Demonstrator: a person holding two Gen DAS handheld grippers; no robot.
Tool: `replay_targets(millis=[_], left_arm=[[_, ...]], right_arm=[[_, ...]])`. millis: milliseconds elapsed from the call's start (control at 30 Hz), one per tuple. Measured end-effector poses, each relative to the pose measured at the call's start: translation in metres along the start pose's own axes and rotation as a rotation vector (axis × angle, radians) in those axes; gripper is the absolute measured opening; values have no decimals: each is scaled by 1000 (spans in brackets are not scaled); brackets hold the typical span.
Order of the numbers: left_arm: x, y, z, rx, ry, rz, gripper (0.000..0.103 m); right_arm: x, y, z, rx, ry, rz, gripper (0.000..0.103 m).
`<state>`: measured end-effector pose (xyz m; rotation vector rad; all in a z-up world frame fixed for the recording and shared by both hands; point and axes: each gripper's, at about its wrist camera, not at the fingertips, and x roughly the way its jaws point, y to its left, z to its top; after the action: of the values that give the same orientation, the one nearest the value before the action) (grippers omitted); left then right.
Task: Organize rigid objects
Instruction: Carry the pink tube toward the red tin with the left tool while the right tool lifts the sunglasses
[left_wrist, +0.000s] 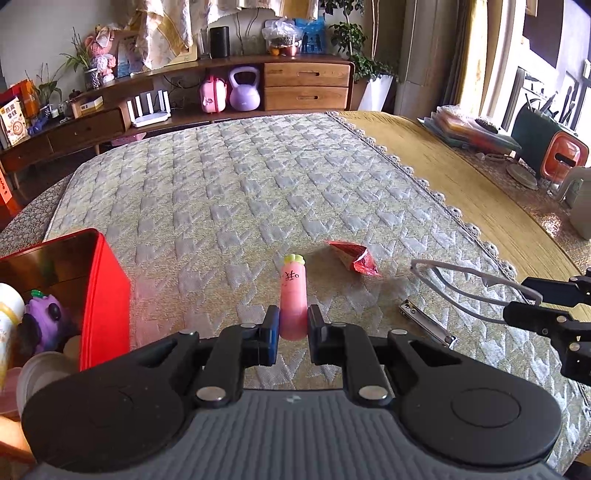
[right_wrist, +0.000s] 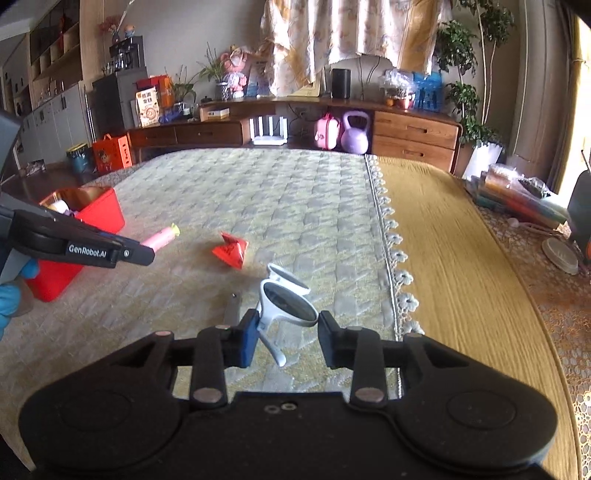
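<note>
A pink tube (left_wrist: 293, 291) with a pale green and yellow cap sticks out forward from my left gripper (left_wrist: 293, 332), which is shut on its lower end, just above the quilted mat (left_wrist: 258, 192). From the right wrist view the same tube (right_wrist: 160, 236) shows near the red box (right_wrist: 107, 214). My right gripper (right_wrist: 286, 332) is shut on white sunglasses (right_wrist: 288, 299), its pads against the frame and a lens rim, one temple arm hanging down. The sunglasses (left_wrist: 461, 284) and right gripper (left_wrist: 524, 299) also appear at the left wrist view's right edge.
The red box (left_wrist: 105, 295), at left, holds a purple toy (left_wrist: 48, 321) and other items. A red foil packet (left_wrist: 354, 258) and a metal nail clipper (left_wrist: 424, 321) lie on the mat. A yellow cloth (right_wrist: 461, 277) and stacked items (right_wrist: 517, 199) are to the right. A blue-gloved hand (right_wrist: 11, 295) holds the left gripper.
</note>
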<state>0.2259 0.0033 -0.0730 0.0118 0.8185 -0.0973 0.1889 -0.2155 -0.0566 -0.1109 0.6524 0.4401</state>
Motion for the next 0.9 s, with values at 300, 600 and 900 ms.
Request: replay_targets(millis=[300, 600, 900], left_arm=[[-29, 15, -2, -32, -26, 2, 15], [-57, 32, -2, -54, -53, 1, 15], [-79, 65, -3, -92, -71, 27, 15]], right_arm=[[-25, 11, 12, -3, -48, -40, 33], [-46, 21, 24, -7, -100, -58, 33], [-55, 48, 47, -26, -151, -4, 33]])
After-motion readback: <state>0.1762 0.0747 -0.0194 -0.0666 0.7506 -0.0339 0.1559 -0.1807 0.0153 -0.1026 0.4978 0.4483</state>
